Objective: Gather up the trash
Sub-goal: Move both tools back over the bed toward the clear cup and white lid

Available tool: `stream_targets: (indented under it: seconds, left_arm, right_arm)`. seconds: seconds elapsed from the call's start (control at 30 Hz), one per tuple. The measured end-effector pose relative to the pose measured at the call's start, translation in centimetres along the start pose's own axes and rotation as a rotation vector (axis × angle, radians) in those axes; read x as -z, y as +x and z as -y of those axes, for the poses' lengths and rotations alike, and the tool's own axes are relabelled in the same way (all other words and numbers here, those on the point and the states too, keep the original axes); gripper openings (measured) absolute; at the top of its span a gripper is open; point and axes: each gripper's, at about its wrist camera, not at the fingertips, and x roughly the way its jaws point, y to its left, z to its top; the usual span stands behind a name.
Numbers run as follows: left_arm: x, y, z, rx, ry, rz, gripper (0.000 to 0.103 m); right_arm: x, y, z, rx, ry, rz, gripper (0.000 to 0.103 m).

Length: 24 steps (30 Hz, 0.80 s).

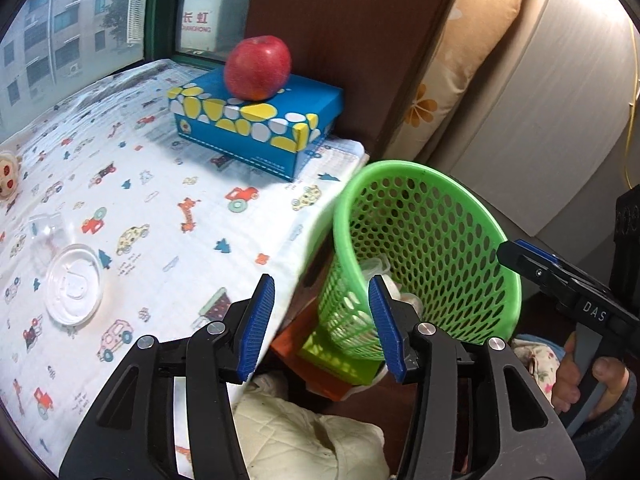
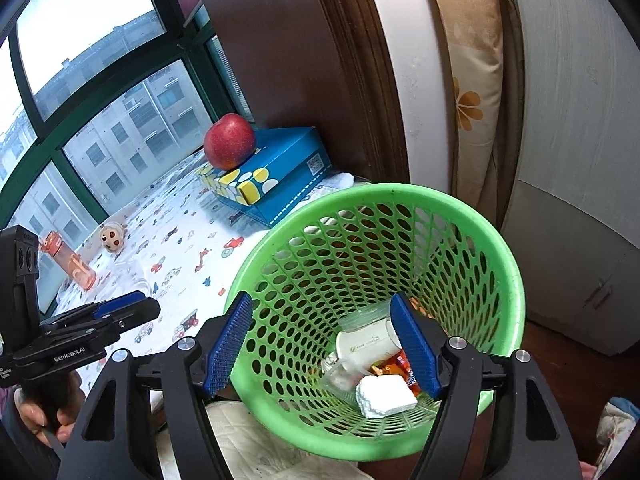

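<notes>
The green basket [image 2: 376,304] stands beside the table [image 1: 160,184], tilted, mouth up. It holds a paper cup [image 2: 366,346], white foam block [image 2: 386,398] and wrappers [image 2: 400,364]. Left gripper [image 1: 324,330] and right gripper [image 2: 324,344] fingers stand wide, empty.

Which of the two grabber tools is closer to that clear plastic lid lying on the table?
Left. The left gripper hangs over the table edge, with the clear lid just off to its side. The right gripper is over the green basket, beyond the table's edge.
</notes>
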Motion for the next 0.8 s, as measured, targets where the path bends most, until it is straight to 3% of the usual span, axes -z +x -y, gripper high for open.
stream_targets:
  seconds: [0.53,0.8]
  left_arm:
    - [0.1,-4.3,-14.5,-0.222,-0.229,0.1,0.049]
    - [-0.3,-4.6,-20.5,-0.279,-0.284,0.11,0.049]
  right_arm:
    - [-0.7,3.4,-8.3,-0.102,-0.119,-0.046,0.075]
    - [-1.0,5.3,-12.5,-0.144,-0.176,-0.074,0.08]
